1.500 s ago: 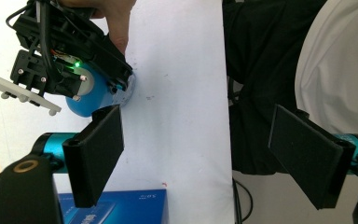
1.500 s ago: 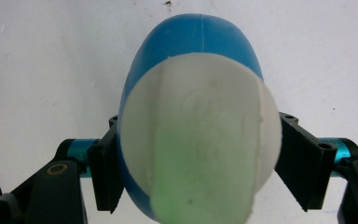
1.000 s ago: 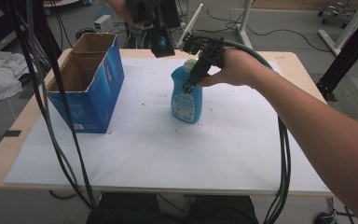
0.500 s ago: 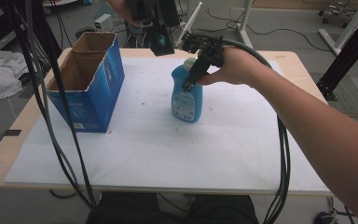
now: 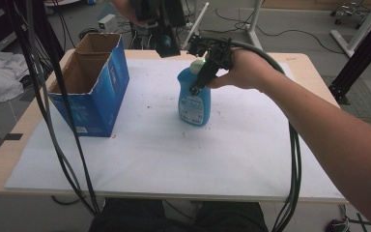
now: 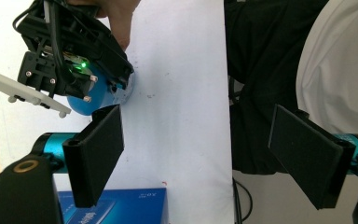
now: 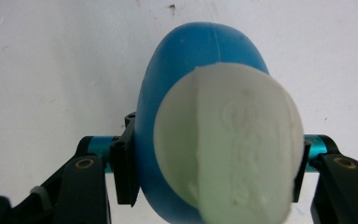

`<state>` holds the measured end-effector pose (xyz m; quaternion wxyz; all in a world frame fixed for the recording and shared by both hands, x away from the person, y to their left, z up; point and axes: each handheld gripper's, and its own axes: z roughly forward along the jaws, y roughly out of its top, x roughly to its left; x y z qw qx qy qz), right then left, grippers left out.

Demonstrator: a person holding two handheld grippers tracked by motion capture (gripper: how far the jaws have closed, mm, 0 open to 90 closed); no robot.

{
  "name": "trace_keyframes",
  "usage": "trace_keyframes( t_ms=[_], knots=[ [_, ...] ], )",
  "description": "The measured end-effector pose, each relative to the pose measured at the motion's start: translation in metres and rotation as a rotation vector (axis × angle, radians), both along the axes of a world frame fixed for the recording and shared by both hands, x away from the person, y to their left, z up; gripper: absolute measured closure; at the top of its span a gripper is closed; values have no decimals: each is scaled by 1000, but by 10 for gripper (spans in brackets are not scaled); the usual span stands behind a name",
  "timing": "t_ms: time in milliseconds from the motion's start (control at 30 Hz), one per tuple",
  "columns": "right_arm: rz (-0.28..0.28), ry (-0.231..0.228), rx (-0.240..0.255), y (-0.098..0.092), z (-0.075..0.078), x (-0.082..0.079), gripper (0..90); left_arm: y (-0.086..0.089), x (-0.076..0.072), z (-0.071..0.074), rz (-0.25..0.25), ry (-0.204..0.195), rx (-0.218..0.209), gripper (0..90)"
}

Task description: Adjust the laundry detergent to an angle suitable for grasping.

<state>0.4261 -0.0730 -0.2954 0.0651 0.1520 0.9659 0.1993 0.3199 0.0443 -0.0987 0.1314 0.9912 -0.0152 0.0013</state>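
Observation:
A blue bottle (image 5: 193,101) with a white cap (image 7: 228,149) stands upright on the white sheet (image 5: 174,159), near the table's far middle. My right gripper (image 5: 200,79) comes down on it from the right; its jaws have just been closing and now press on both sides of the bottle's upper body (image 7: 196,60), just below the cap. My left gripper (image 5: 163,44) hangs over the table's far edge. Its own jaws stand wide open with nothing between them (image 6: 200,154), and beyond them are the right gripper (image 6: 70,60) and the bottle (image 6: 91,102).
An open blue cardboard box (image 5: 92,82) stands at the table's left, a hand's width from the bottle. Thick black cables (image 5: 53,121) hang in front of the left side, and another (image 5: 294,159) trails along the right forearm. The table's wooden edge (image 5: 314,72) borders the sheet.

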Motion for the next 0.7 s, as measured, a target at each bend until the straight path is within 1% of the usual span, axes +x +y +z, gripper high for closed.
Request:
trace_keyframes(
  t_ms=[100, 167, 233, 300, 400, 467, 500, 633, 700],
  knots=[
    [16, -12, 46, -3, 8, 0, 383, 2, 0, 0, 3, 0, 0, 181],
    [39, 2, 58, -6, 14, -1, 384, 3, 0, 0, 7, 1, -4, 182],
    [77, 12, 58, -7, 20, -3, 384, 4, 0, 1, 6, 1, 0, 181],
    [124, 11, 63, -8, 25, -7, 384, 4, 0, 1, 5, 1, 0, 181],
    [169, 19, 57, -6, 30, -14, 384, 4, -1, 1, 4, 1, 2, 182],
    [208, 14, 49, -4, 32, -20, 383, 4, -2, 1, 0, 2, 3, 181],
    [229, 15, 36, -3, 34, -23, 383, 4, -3, 1, 1, 3, 5, 182],
    [298, 21, 45, 1, 35, -34, 383, 5, -4, 1, 1, 2, 6, 181],
    [318, 14, 47, 2, 36, -39, 383, 5, -4, 1, -2, 1, 8, 181]
  ],
)
